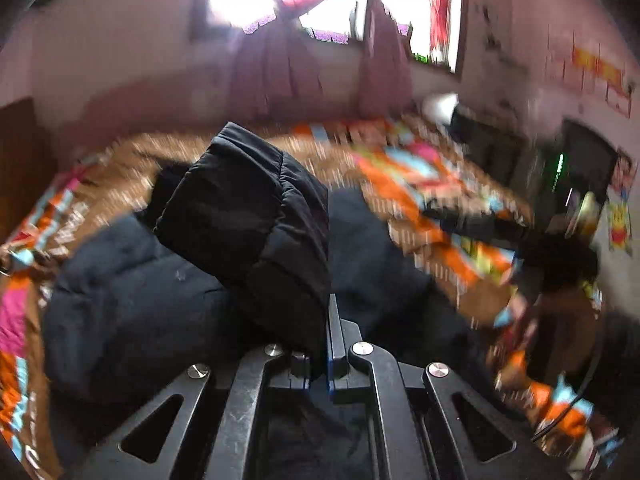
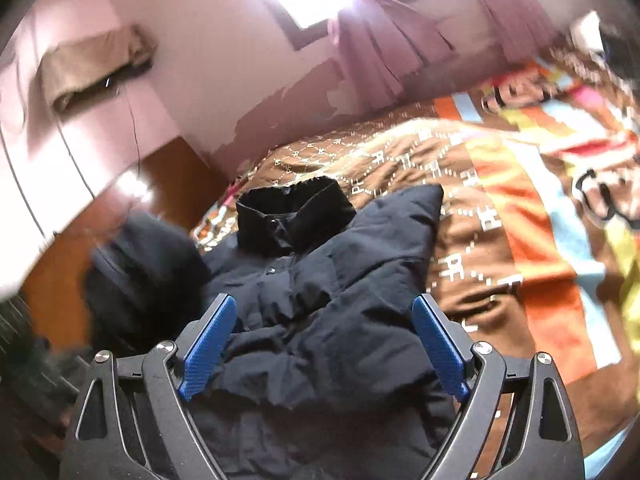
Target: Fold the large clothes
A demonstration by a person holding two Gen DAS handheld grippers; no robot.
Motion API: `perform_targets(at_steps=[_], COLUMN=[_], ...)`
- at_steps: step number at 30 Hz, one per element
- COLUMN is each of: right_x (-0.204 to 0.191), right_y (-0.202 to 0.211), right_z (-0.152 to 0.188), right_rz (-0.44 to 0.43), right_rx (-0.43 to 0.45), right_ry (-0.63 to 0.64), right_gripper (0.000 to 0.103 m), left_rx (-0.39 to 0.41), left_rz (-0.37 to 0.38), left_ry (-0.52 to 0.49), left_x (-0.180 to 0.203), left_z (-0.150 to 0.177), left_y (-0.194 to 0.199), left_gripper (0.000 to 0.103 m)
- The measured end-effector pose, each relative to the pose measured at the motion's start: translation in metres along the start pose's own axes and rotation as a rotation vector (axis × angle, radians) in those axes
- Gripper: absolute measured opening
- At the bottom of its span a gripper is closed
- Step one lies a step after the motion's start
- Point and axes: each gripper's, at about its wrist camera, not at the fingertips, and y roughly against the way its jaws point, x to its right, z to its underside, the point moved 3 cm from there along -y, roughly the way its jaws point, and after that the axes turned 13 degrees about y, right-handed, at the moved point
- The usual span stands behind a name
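A black puffer jacket lies on a bed with a brown and bright patterned blanket, its collar towards the far wall. My left gripper is shut on a sleeve of the jacket and holds it lifted above the jacket's body. My right gripper is open and empty, its blue pads spread just above the jacket's folded right side. In the right wrist view the lifted sleeve shows blurred at the left.
The bed runs to a pink wall with a window and tied purple curtains. A wooden headboard or cupboard stands at the left. Dark furniture and a person's arm show blurred at the right in the left wrist view.
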Motion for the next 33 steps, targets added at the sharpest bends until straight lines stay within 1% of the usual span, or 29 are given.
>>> perform_targets(at_steps=[3, 5, 7, 10, 11, 12, 13, 14, 15, 17, 18, 20, 22, 23, 24, 25, 26, 27, 29, 30, 33], right_x=[0.011, 0.012, 0.012, 0.003, 0.000, -0.003, -0.006, -0.008, -0.010, -0.012, -0.013, -0.016, -0.021, -0.025, -0.029, -0.032, -0.033, -0.037, -0.045, -0.052, -0.063], right_y=[-0.013, -0.024, -0.032, -0.040, -0.041, -0.044, -0.046, -0.049, -0.052, -0.057, -0.059, -0.063, -0.064, -0.066, -0.067, -0.069, -0.069, -0.070, -0.063, -0.057, -0.037], right_z=[0.015, 0.028, 0.039, 0.050, 0.053, 0.055, 0.058, 0.060, 0.063, 0.072, 0.077, 0.088, 0.095, 0.099, 0.102, 0.106, 0.108, 0.110, 0.105, 0.097, 0.064], right_rz=[-0.077, -0.139, -0.217, -0.311, -0.327, -0.341, -0.348, -0.360, -0.372, -0.385, -0.374, -0.320, -0.271, -0.241, -0.216, -0.186, -0.170, -0.153, -0.157, -0.141, -0.051], right_rx=[-0.026, -0.043, -0.053, -0.064, -0.070, -0.077, -0.083, -0.094, -0.109, -0.146, -0.164, -0.204, -0.245, -0.272, -0.296, -0.330, -0.350, -0.372, -0.346, -0.321, -0.220], right_ry=[-0.080, -0.132, -0.195, -0.241, -0.246, -0.251, -0.252, -0.252, -0.257, -0.279, -0.281, -0.252, -0.207, -0.173, -0.147, -0.123, -0.115, -0.104, -0.068, -0.029, 0.075], right_gripper=[0.087, 0.087, 0.087, 0.087, 0.087, 0.087, 0.087, 0.087, 0.087, 0.087, 0.087, 0.086, 0.075, 0.062, 0.042, 0.032, 0.015, 0.007, 0.005, 0.004, 0.004], left_rx=[-0.073, -0.117, -0.159, -0.208, -0.223, -0.227, -0.219, -0.198, -0.163, -0.104, -0.080, -0.043, -0.022, -0.012, -0.008, -0.006, -0.006, -0.006, 0.000, 0.006, 0.016], left_rz=[-0.012, -0.008, 0.002, 0.045, 0.066, 0.074, 0.078, 0.083, 0.089, 0.096, 0.087, 0.046, -0.002, -0.033, -0.054, -0.081, -0.108, -0.139, -0.164, -0.171, -0.201], left_ry=[-0.032, -0.040, -0.048, -0.040, -0.035, -0.036, -0.041, -0.049, -0.055, -0.070, -0.075, -0.065, -0.040, -0.017, 0.002, 0.030, 0.057, 0.083, 0.122, 0.139, 0.158], left_x=[0.001, -0.002, -0.006, -0.013, -0.015, -0.014, -0.012, -0.010, -0.009, -0.009, -0.010, -0.019, -0.034, -0.044, -0.054, -0.066, -0.078, -0.091, -0.111, -0.120, -0.139], left_z=[0.023, 0.030, 0.039, 0.048, 0.051, 0.053, 0.054, 0.054, 0.054, 0.055, 0.055, 0.055, 0.053, 0.052, 0.051, 0.050, 0.049, 0.048, 0.045, 0.045, 0.044], left_y=[-0.022, -0.030, -0.034, -0.035, -0.034, -0.034, -0.032, -0.028, -0.020, -0.004, 0.003, 0.014, 0.024, 0.029, 0.032, 0.036, 0.040, 0.044, 0.051, 0.055, 0.061], left_gripper=[0.005, 0.005, 0.010, 0.015, 0.022, 0.036, 0.046, 0.071, 0.086, 0.087, 0.087, 0.087, 0.087, 0.087, 0.087, 0.087, 0.087, 0.087, 0.087, 0.087, 0.087])
